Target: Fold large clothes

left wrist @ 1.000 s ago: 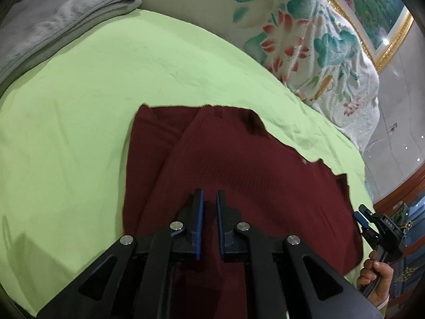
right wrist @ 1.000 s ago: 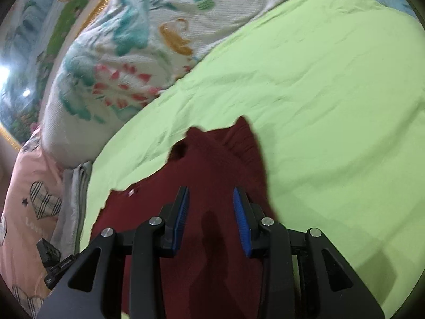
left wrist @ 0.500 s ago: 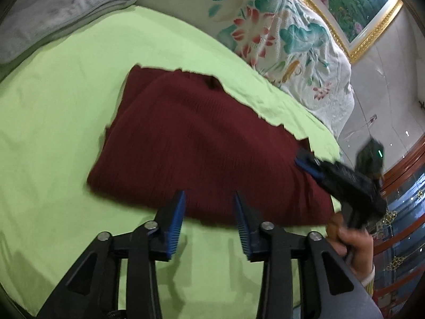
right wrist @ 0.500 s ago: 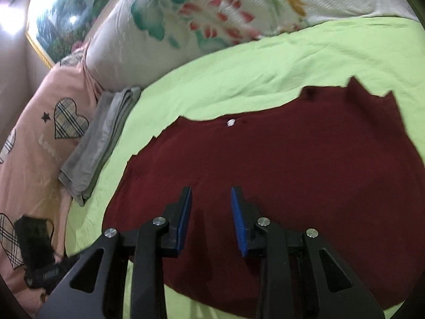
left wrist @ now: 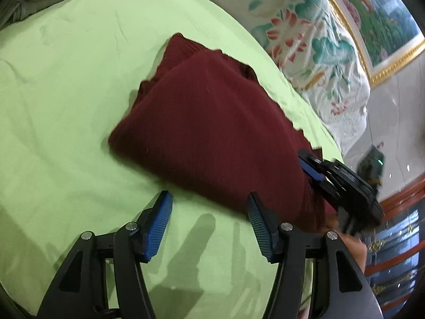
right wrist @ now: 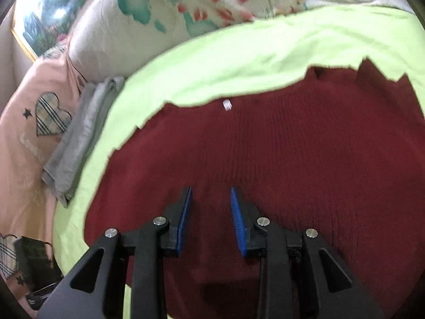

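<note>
Sweater (left wrist: 212,133) lies just beyond the spread left fingers (left wrist: 159,226), beneath the parted right fingers (right wrist: 237,223).

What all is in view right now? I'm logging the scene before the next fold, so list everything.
maroon garment: one, dark red knit, folded, lying on the green sheet
green sheet: one, light green, covering the bed
folded grey cloth: one, grey, at the sheet's edge beside the pink pillow
floral quilt: one, white with teal and red flowers, beyond the sheet
pink pillow: one, pink with a plaid heart, next to the grey cloth
framed picture: one, gold frame, on the wall
left gripper: black with blue pads, open, over the sheet at the garment's near edge
right gripper: black with blue pads, open, above the garment
</note>
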